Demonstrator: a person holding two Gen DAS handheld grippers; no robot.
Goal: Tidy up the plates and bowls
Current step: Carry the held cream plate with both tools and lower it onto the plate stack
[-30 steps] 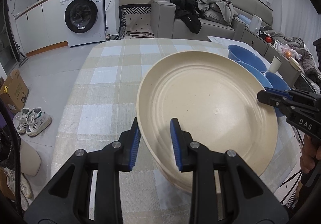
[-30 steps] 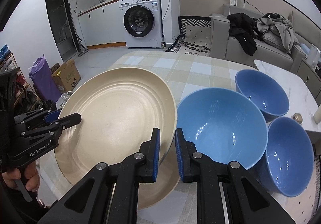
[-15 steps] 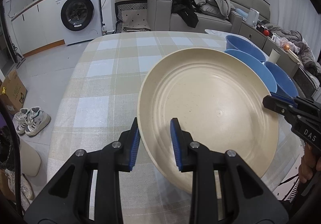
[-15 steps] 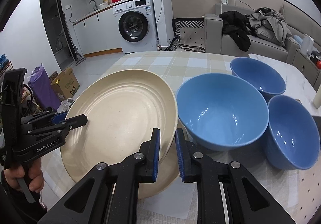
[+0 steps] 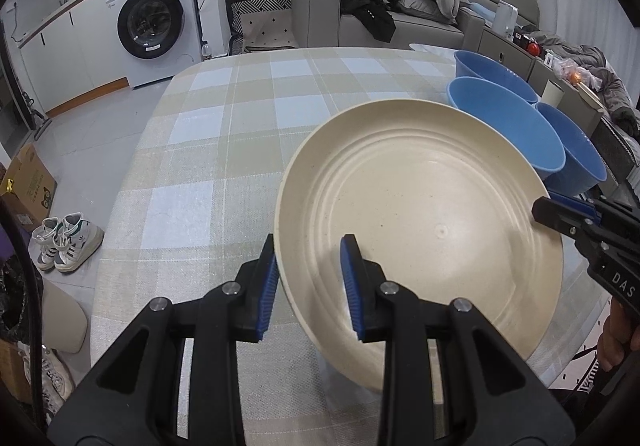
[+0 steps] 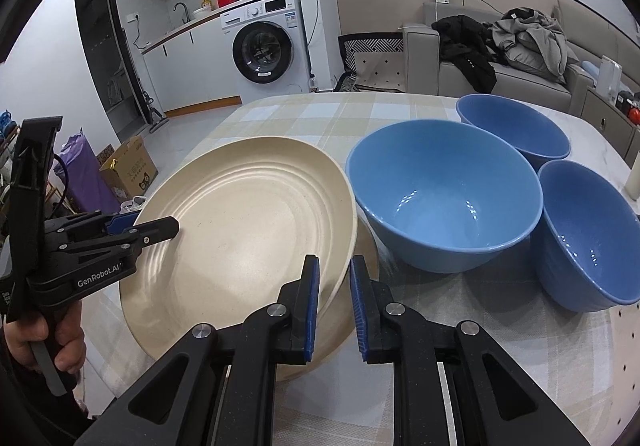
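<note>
Here both grippers pinch 1 cream plate [image 5: 416,222] by opposite rim edges: the left gripper [image 5: 310,278] and right gripper [image 6: 334,298], jaws nearly closed. The plate tilts above the table [image 5: 224,150], seemingly over a second plate [image 6: 366,246] seen only from the right wrist. 3 blue bowls [image 6: 444,190] stand beside.
</note>
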